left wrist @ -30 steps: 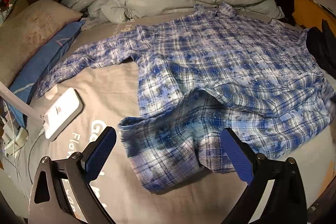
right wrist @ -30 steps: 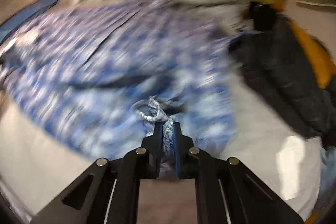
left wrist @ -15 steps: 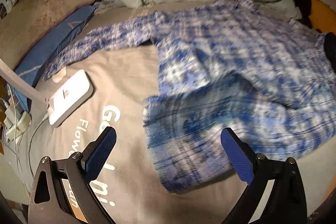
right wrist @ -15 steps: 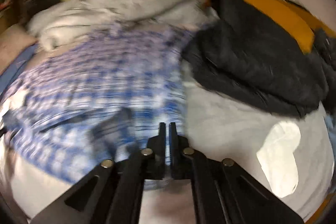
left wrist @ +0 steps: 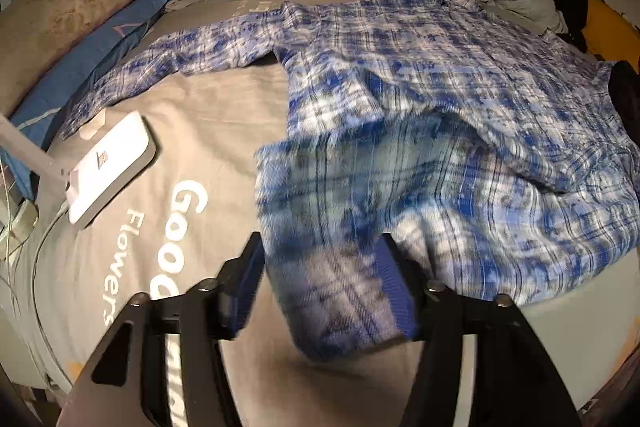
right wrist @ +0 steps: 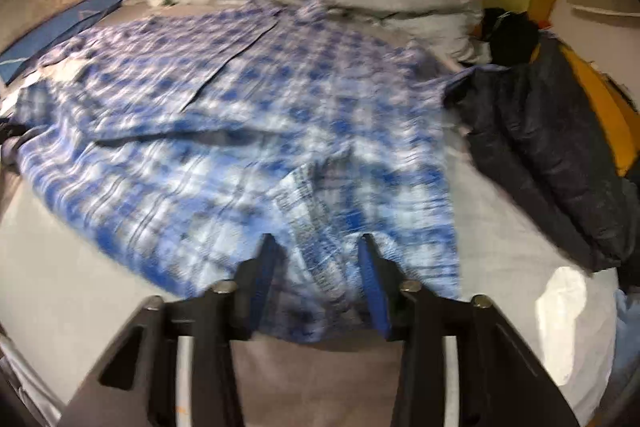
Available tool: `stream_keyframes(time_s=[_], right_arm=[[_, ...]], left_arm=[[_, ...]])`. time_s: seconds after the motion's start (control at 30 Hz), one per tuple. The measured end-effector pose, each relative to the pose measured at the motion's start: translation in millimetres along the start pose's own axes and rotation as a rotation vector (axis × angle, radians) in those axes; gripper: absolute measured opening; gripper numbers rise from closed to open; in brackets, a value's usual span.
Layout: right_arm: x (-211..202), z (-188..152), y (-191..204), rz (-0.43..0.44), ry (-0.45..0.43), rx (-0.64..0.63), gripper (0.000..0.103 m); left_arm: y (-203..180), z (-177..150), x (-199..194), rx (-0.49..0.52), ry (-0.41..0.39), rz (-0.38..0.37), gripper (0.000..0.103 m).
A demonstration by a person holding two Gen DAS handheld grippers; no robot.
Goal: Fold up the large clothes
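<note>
The left hand-held gripper (left wrist: 320,243) has dropped over the near hem corner of the blue-and-white plaid flannel shirt (left wrist: 420,99). Its jaws have just been closing, cloth sits between them, and they don't look clamped yet. On the other side, the right hand-held gripper (right wrist: 316,241), which pinched a bunch of fabric a second ago, now stands spread over the hem. The shirt lies spread across the grey printed bedsheet (left wrist: 208,131), so a fresh two-corner pickup looks imminent.
</note>
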State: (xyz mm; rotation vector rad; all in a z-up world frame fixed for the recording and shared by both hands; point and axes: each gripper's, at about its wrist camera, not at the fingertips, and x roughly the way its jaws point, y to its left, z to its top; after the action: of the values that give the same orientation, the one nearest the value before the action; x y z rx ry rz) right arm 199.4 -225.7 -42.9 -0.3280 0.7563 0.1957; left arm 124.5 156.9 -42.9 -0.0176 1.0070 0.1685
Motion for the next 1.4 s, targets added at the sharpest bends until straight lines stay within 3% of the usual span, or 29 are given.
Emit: stream_keyframes(time_s=[0.07, 0.17, 0.23, 0.27, 0.3, 0.33, 0.43, 0.53, 0.6, 0.7, 0.8, 0.9, 0.93, 0.97, 1.0, 1.13, 1.2, 1.27, 1.33, 1.4], right_arm=[[-14, 2, -13, -0.048, -0.056, 0.047, 0.002], [-42, 6, -49, -0.107, -0.156, 0.185, 0.002], [-51, 7, -76, -0.132, -0.177, 0.279, 0.002], [-52, 6, -83, -0.14, -0.166, 0.298, 0.002], [-49, 6, -92, -0.148, -0.152, 0.319, 0.002], [-44, 4, -101, -0.148, -0.127, 0.348, 0.002], [-32, 5, -107, -0.141, -0.092, 0.364, 0.002], [-45, 10, -99, -0.129, -0.148, 0.324, 0.002], [-53, 13, -96, -0.15, -0.18, 0.3, 0.002], [-37, 12, -98, -0.123, -0.117, 0.302, 0.002], [-12, 8, -95, -0.132, -0.027, 0.292, 0.002], [-15, 7, -89, -0.129, -0.034, 0.28, 0.006], [-19, 7, -86, -0.126, -0.046, 0.277, 0.019], [-24, 7, -84, -0.131, -0.068, 0.274, 0.049], [-32, 7, -81, -0.144, -0.1, 0.275, 0.068], [-50, 7, -73, -0.104, -0.177, 0.258, 0.074], [-55, 7, -67, -0.084, -0.199, 0.256, 0.095], [-62, 6, -61, -0.07, -0.227, 0.247, 0.103], [-68, 6, -53, -0.073, -0.26, 0.227, 0.103], [-72, 7, -46, -0.078, -0.281, 0.214, 0.103]], left_arm=[[5, -5, -3, -0.025, -0.002, -0.021, 0.075], [12, -9, 3, -0.049, 0.028, -0.037, 0.076], [18, -13, 10, -0.076, 0.054, -0.076, 0.073], [18, -15, 13, -0.076, 0.07, -0.108, 0.039], [15, -16, 15, -0.057, 0.086, -0.134, 0.014], [13, -16, 14, -0.04, 0.084, -0.141, 0.005], [11, -9, -13, -0.01, -0.026, -0.08, 0.004], [16, 1, -47, 0.007, -0.138, 0.007, 0.004], [23, 4, -53, -0.001, -0.138, 0.031, 0.004], [29, 3, -35, -0.032, -0.063, 0.049, 0.006], [23, -4, -18, -0.03, -0.014, 0.052, 0.012], [18, -6, -25, -0.026, -0.064, 0.021, 0.024], [16, -6, -32, -0.023, -0.097, 0.012, 0.03], [14, -6, -39, -0.024, -0.129, 0.012, 0.037], [13, -6, -46, -0.027, -0.159, 0.017, 0.039], [4, -2, -74, -0.038, -0.276, 0.027, 0.059], [-1, -2, -90, -0.037, -0.35, 0.053, 0.077], [-5, -4, -105, -0.035, -0.43, 0.033, 0.101], [-10, -6, -117, -0.029, -0.496, 0.003, 0.103], [-18, -7, -124, -0.016, -0.52, 0.021, 0.103]])
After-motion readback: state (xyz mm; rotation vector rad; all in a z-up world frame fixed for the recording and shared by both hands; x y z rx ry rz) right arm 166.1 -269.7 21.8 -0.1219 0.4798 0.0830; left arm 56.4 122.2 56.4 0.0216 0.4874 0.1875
